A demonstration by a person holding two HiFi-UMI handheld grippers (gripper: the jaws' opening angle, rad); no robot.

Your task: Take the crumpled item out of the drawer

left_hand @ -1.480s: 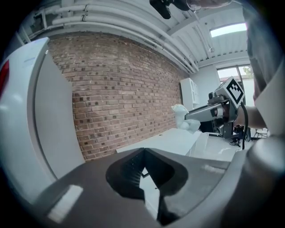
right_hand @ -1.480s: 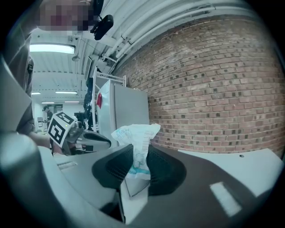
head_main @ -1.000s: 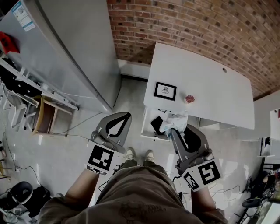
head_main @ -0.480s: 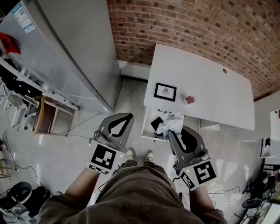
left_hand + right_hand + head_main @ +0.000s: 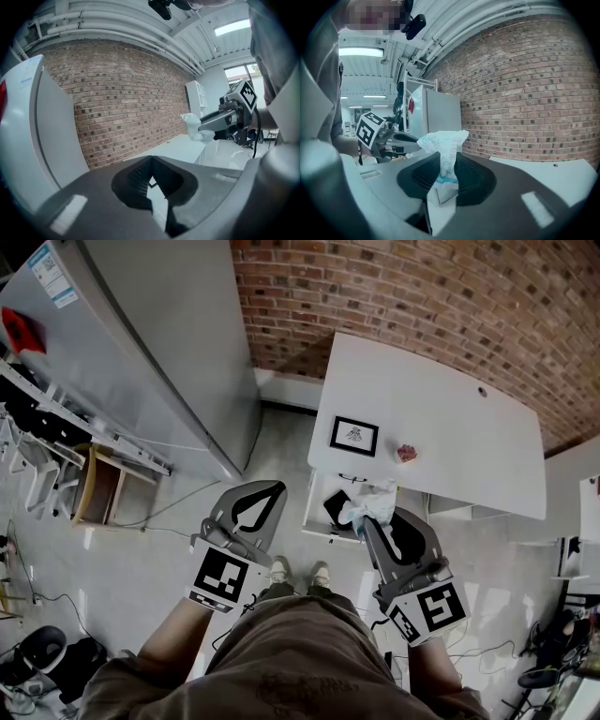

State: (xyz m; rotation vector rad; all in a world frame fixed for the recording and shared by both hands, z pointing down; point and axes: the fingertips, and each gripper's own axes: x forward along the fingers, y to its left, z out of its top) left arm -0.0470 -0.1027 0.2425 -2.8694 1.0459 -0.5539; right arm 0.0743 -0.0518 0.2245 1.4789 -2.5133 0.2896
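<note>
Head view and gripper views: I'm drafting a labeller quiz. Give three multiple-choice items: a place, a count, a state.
1. The framed picture lies: A on the floor; B on the desk; C on a chair.
2. Grippers holding something: A none; B one; C two.
3. The drawer is: A open; B shut; C lifted out.

B: it shows flat on the desk.
B: only the right gripper clamps the crumpled wrapper; the left gripper is shut, empty.
A: its inside shows.
</note>
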